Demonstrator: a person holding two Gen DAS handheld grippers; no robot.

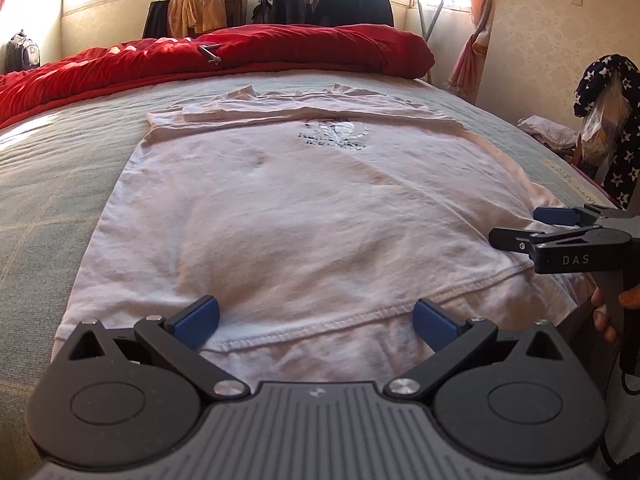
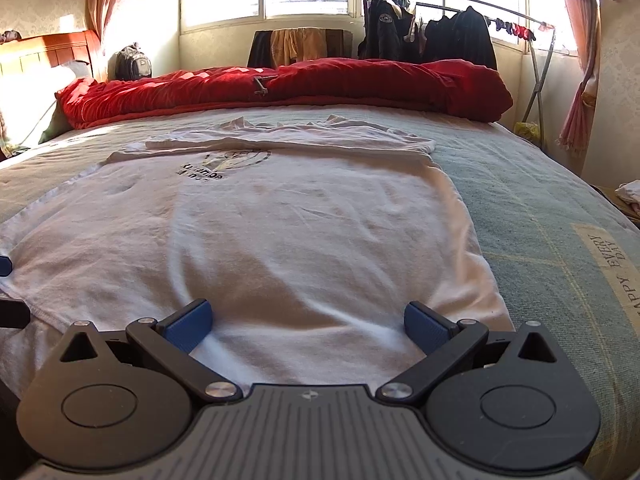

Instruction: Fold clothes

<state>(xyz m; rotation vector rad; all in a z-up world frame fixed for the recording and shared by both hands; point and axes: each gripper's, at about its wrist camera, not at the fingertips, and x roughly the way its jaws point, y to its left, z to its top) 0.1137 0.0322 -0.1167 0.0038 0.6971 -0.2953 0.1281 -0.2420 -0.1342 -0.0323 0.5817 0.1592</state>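
Lying: white cotton T-shirt [image 1: 304, 216] flat on blue-grey checked bed [image 1: 44, 184]
Left hand-held gripper [image 1: 316, 322]: fingers apart, over hem
Right hand-held gripper [image 2: 308, 320]: fingers apart, over hem

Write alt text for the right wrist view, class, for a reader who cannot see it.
A white T-shirt lies flat on a bed, its far end folded over, with the open right gripper hovering at its near hem. A red quilt is bunched behind it, below a sunny window.
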